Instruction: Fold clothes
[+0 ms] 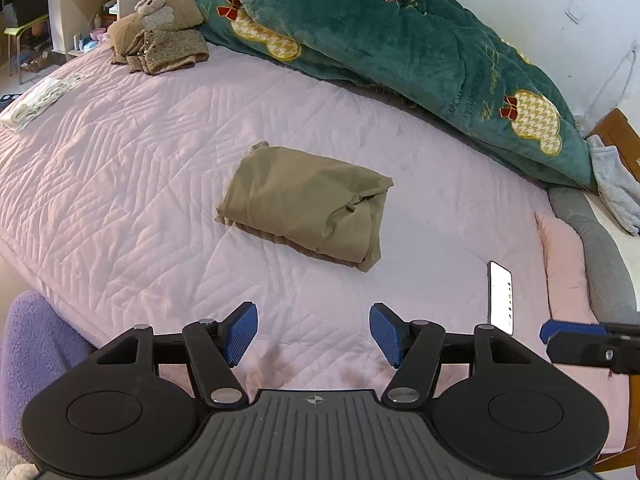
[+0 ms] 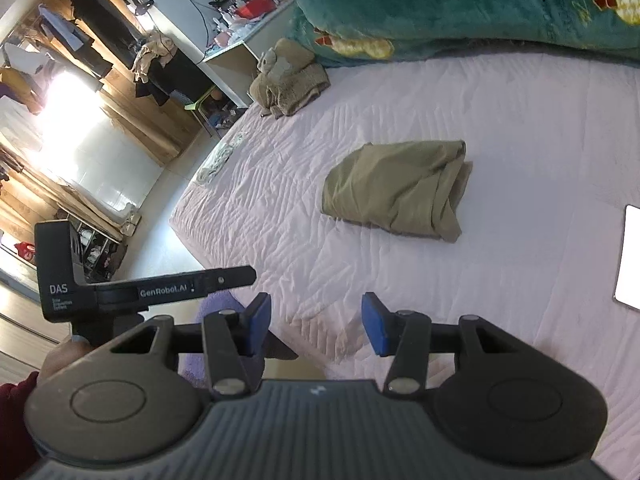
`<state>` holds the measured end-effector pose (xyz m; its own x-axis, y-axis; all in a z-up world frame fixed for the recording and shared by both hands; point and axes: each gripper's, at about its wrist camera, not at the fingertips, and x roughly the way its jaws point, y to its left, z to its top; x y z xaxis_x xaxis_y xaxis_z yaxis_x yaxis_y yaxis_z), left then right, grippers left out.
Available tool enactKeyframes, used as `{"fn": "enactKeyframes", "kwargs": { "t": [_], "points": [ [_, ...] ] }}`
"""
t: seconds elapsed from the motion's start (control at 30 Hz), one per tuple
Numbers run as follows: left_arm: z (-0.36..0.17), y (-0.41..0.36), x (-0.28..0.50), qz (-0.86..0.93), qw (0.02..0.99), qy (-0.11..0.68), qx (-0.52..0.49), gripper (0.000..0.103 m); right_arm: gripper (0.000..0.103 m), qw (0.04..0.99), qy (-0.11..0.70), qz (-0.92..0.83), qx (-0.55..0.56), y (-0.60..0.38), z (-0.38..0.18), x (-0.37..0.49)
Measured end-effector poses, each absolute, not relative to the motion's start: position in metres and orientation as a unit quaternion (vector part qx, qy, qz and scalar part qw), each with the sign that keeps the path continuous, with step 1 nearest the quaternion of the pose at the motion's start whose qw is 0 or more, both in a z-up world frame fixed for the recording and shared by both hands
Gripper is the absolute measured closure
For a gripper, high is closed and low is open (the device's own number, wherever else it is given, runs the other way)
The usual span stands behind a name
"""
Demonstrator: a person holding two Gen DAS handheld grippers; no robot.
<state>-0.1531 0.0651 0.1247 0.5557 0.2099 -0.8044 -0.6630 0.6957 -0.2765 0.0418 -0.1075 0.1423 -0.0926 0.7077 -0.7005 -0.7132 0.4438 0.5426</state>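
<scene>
Left gripper (image 1: 313,334) spread wide, holding nothing, above the pink quilt (image 1: 120,152). Right gripper (image 2: 316,326) likewise parted and empty. Ahead, apart from both — folded tan garment (image 1: 304,204) mid-bed. Lit phone (image 1: 501,298) lying to the right; green blanket (image 1: 400,48) heaped behind.

In the right wrist view, the left gripper (image 2: 120,292) carried white lettering: "DAS" on its upright block and "GenRobot.AI" along its arm, with smaller print under "DAS" too fine to read. The green blanket (image 1: 400,52) bore embroidered script, mostly illegible, one word reading roughly "Teenon".
</scene>
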Motion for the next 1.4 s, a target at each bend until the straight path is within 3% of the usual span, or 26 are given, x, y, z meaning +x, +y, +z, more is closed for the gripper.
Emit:
{"fn": "enactKeyframes", "kwargs": {
  "t": [0.77,1.4],
  "points": [
    [0.151,0.081,-0.141,0.253,0.844,0.387,-0.273,0.039,0.052,0.700,0.528,0.478,0.053,-0.107,0.148,0.108],
    [0.142,0.083,-0.157,0.286,0.827,0.394,-0.282,0.039,0.051,0.714,0.508,0.480,0.036,-0.081,0.141,0.110]
  ]
}}
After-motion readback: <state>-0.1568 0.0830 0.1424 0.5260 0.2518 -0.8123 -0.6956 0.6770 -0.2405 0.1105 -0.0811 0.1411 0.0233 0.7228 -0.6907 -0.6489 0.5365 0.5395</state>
